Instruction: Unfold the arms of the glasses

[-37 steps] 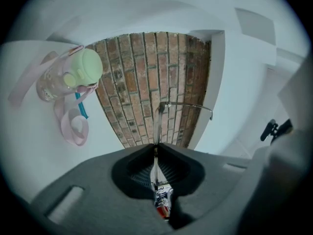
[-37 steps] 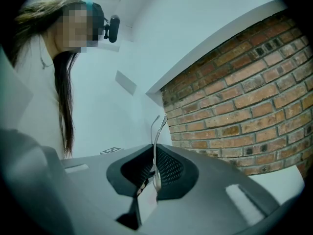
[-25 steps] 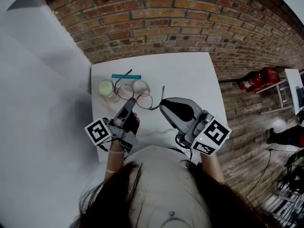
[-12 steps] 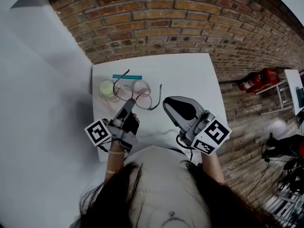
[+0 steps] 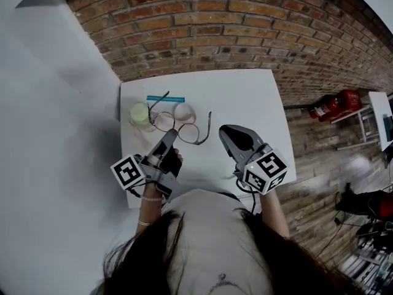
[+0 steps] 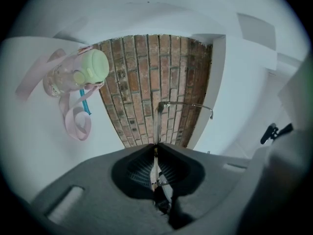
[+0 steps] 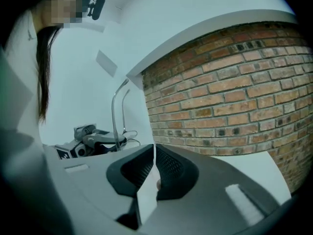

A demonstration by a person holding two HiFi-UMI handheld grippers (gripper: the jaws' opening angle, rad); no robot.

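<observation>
Over the white surface (image 5: 245,97), the left claw (image 5: 171,134) was pinched tight on the wire rim of the glasses (image 5: 186,131). One glasses arm (image 5: 209,123) stuck out toward the right claw (image 5: 228,131), which sat just beside it, nearly closed and holding nothing.

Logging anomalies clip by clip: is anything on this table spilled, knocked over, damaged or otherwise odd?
Nothing stands out. The left hand-held gripper is shut on the glasses, which look intact with both arms swung out. The green-lidded bottle stands upright on the white table, with no spill visible.
</observation>
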